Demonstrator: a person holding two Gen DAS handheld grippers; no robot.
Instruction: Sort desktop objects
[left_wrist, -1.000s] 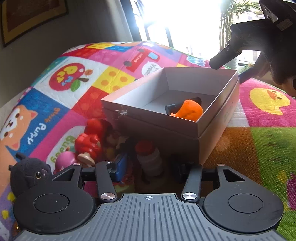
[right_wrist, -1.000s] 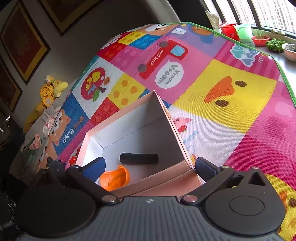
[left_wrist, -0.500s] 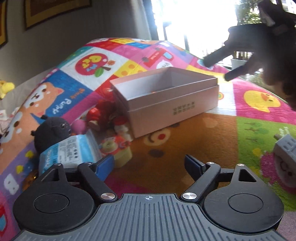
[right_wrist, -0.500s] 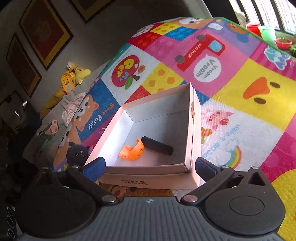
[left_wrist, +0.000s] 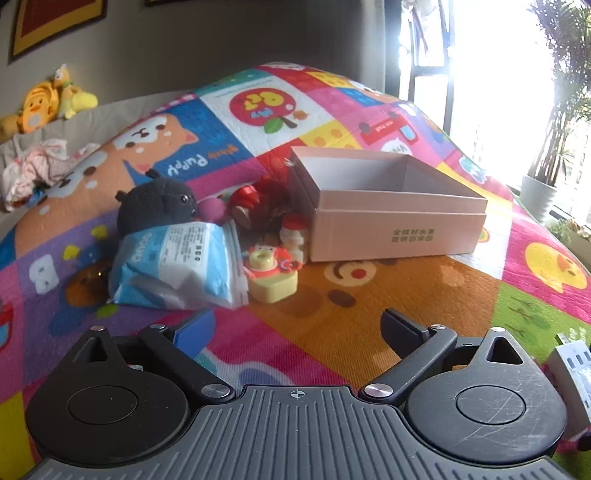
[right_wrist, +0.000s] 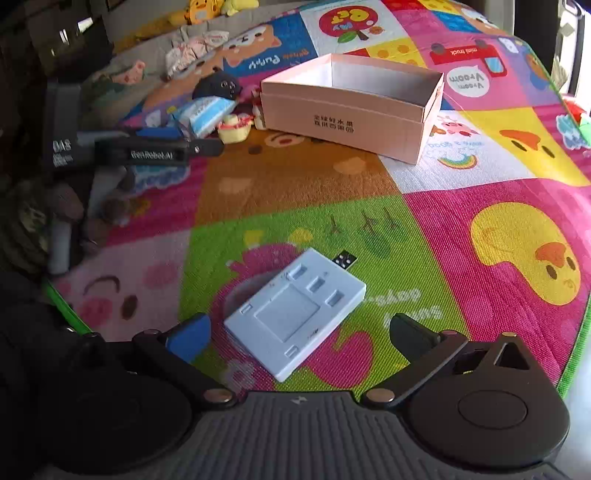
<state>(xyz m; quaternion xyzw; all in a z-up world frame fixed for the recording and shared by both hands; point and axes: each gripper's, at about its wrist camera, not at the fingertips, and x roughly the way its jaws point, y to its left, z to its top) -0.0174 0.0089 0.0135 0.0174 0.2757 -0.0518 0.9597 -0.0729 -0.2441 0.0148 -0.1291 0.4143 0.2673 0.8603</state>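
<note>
Left to right on the quilted cartoon play mat (left_wrist: 332, 321): a fuzzy black plush (left_wrist: 159, 205), round-bodied, touching a crinkly blue-white plastic pack (left_wrist: 177, 269) in front of it. Just beside the pack, a glossy yellow block toy with a red figure on top (left_wrist: 271, 275); behind it a small white bottle with red cap (left_wrist: 293, 238) and shiny red toys (left_wrist: 255, 201), bunched against the left wall of the pink cardboard box (left_wrist: 395, 229). The box is rectangular, open-topped, matte, printed text on its near side; contents hidden from both views.

Left tongs (left_wrist: 295, 326) hover low over the mat in front of the pile, fingers spread wide, holding nothing, 1 blue pad and 1 black.

Right tongs (right_wrist: 299, 334) point down at the mat, spread wide, empty. Between the fingers lies a flat grey-white plastic device (right_wrist: 295, 314), rectangular with recessed slots, black plug at its far end; well apart from the box.
</note>
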